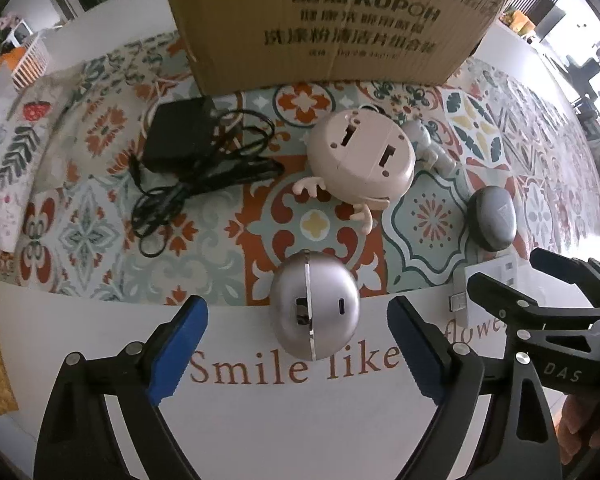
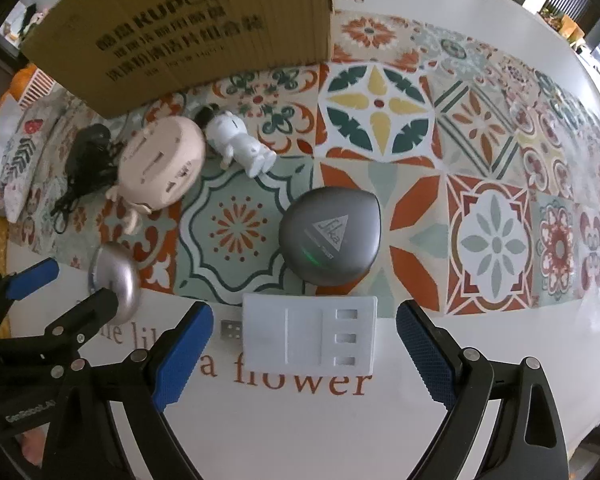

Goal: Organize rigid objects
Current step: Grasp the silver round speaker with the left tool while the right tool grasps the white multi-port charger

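Observation:
My left gripper (image 1: 298,344) is open, its blue pads on either side of a silver round device (image 1: 314,308) lying at the tablecloth's near edge; the pads are apart from it. My right gripper (image 2: 304,344) is open around a white USB hub (image 2: 310,336), not touching it. Just beyond the hub lies a grey earbud case (image 2: 330,236). A pink round toy with antlers (image 1: 360,156) lies further back, with a white astronaut figure (image 2: 240,144) beside it. A black power adapter with a tangled cable (image 1: 180,136) lies at the left.
A large cardboard box (image 1: 332,20) stands at the back of the table on the patterned tablecloth (image 2: 480,208). Crumpled floral cloth (image 1: 16,152) lies at the far left. The right gripper shows in the left wrist view (image 1: 532,304).

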A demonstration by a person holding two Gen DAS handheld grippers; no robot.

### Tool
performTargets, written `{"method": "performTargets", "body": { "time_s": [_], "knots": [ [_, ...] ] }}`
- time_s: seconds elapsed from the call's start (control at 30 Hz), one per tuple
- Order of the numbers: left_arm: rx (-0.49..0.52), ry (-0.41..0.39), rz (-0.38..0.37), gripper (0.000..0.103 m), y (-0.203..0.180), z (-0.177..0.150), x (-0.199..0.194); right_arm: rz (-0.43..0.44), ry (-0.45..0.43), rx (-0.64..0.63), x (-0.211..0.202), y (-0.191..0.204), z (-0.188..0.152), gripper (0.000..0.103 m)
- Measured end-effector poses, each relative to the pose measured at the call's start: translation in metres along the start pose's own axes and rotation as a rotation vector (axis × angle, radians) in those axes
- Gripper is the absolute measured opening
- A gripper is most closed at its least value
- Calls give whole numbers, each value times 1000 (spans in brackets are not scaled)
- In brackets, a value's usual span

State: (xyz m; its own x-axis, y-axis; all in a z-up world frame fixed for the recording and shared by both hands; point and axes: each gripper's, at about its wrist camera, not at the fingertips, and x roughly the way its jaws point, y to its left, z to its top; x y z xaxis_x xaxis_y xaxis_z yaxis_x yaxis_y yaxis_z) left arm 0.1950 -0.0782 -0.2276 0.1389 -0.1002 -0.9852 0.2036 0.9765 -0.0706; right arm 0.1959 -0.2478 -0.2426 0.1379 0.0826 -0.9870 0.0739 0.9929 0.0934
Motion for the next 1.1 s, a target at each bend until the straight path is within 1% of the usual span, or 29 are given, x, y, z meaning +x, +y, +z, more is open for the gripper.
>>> {"method": "performTargets", "body": {
  "time_s": [0.13,0.23,0.3,0.47,0.5,0.53,0.6,0.63,0.7,0.9,1.1],
  "knots": [
    [0,21,8,88,0,2,10,-11,23,3,13,-1,1,94],
    [-1,36,3,87,-2,4,16,-3,42,12,24,-2,-1,93],
    [2,44,0,81,-4,5,20,13,50,24,30,-2,-2,93],
    [-3,57,-3,73,-6,5,25,2,54,35,38,-5,-8,90],
    [-7,59,-7,68,-6,5,26,-2,54,31,39,-4,-9,89],
    [-9,63,-9,66,-5,6,27,-6,52,32,41,-6,-10,87],
    [-4,60,-8,62,-4,4,28,-19,48,24,45,-5,-8,79],
    [-1,59,-12,61,-4,4,27,-25,44,24,44,-2,-7,77],
    [1,57,-15,53,-4,5,27,-19,44,35,41,2,-4,78],
    [5,53,-26,53,-8,5,26,-9,39,53,32,-1,-5,77],
    [13,16,-20,53,-5,1,3,-4,13,53,12,-2,-7,77]
  ]
}}
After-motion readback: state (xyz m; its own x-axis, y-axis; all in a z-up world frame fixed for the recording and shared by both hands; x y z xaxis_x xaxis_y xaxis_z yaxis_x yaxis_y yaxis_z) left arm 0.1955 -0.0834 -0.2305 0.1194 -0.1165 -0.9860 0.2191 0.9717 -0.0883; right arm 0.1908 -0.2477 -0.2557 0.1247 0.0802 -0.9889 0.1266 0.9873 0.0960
